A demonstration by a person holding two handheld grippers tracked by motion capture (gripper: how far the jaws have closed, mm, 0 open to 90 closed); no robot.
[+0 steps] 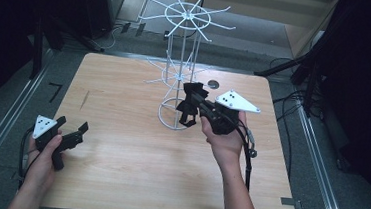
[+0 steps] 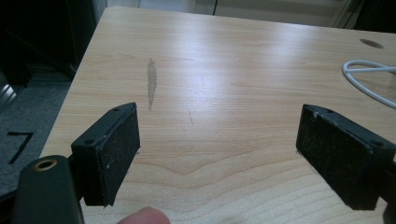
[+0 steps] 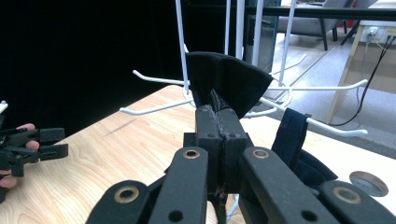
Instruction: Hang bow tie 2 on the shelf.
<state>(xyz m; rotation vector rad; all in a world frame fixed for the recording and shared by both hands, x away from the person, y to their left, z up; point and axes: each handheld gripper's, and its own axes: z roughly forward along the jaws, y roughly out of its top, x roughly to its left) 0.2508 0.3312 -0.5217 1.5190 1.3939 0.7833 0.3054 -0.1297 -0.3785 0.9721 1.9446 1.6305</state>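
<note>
Black cloth (image 3: 229, 86), perhaps a strap, clamped in right gripper (image 3: 219, 123) jaws beside rack (image 1: 180, 74); left gripper (image 2: 219, 158) jaws wide apart.

We see a light wooden table (image 1: 117, 179) with rounded corners and a round cable hole (image 1: 213, 83) near its far edge. A faint grey smear (image 2: 151, 84) marks the wood on its left side. Around it lies grey carpet (image 1: 317, 195), crossed by metal floor rails (image 1: 1, 125) and black cables (image 1: 286, 105). Dark equipment stands at both sides. Beyond the table we see a brighter tiled floor (image 3: 322, 60), a chair (image 3: 336, 18) and a pale wooden panel (image 1: 261, 10).
</note>
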